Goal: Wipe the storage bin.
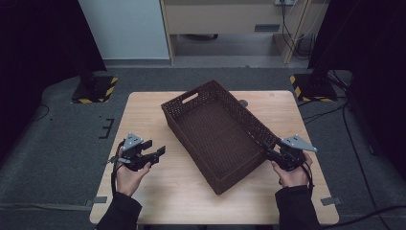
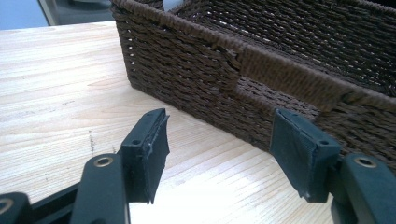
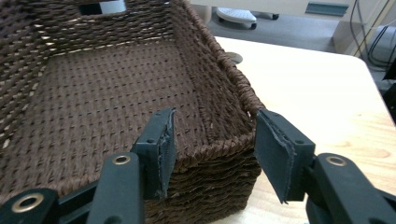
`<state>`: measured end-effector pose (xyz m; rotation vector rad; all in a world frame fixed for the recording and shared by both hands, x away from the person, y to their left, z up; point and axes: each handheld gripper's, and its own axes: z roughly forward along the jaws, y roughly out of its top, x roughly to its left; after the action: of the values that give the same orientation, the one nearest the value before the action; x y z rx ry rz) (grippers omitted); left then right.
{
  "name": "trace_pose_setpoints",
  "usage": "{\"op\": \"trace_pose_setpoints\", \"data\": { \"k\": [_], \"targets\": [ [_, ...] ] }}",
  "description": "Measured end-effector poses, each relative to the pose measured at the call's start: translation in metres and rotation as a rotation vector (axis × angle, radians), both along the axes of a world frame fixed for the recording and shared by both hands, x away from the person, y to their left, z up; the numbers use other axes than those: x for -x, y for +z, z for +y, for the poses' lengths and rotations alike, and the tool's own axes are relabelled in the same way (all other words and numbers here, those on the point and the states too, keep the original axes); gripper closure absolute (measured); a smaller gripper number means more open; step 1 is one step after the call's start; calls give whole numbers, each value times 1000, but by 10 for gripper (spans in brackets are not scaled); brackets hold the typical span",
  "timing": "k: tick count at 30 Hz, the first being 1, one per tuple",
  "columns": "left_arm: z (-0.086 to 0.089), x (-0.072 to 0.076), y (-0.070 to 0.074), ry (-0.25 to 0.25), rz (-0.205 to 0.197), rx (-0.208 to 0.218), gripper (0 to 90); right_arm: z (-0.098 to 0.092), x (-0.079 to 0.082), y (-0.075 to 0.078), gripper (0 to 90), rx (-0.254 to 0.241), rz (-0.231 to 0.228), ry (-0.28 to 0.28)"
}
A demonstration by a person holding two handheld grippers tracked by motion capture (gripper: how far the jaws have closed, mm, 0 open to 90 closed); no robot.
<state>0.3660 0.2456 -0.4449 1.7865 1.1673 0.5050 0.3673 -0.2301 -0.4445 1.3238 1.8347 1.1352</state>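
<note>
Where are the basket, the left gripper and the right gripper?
basket (image 1: 216,132): high view, on its woven floor.
left gripper (image 1: 156,147): high view, midway between its open jaws, apart from the basket.
right gripper (image 3: 214,140): right gripper view, midway between its open jaws, which straddle the basket's near corner.

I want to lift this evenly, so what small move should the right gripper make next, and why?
Probably ease the right gripper forward and close. Its jaws stand open astride the near corner of the dark brown woven basket, one inside, one outside, and its pads do not yet press the rim. The left gripper is open too, short of the basket's slotted handle.
</note>
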Motion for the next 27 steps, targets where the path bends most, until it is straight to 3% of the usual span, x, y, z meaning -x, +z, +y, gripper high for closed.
{"op": "trace_pose_setpoints", "data": {
  "k": [5,8,13,18,27],
  "targets": [
    [3,-1,-1,8,2,-1,351,8,6,5,424,-16,8,21],
    [5,-1,-1,13,0,-2,346,14,6,2,415,13,24,14],
    [7,-2,0,24,-5,3,339,8,1,-2,433,-5,13,5],
    [9,-3,-2,30,0,3,334,4,-9,-4,436,30,-12,-1],
    [14,-7,-1,46,-3,13,327,16,1,-2,433,24,-7,18]
  ]
}}
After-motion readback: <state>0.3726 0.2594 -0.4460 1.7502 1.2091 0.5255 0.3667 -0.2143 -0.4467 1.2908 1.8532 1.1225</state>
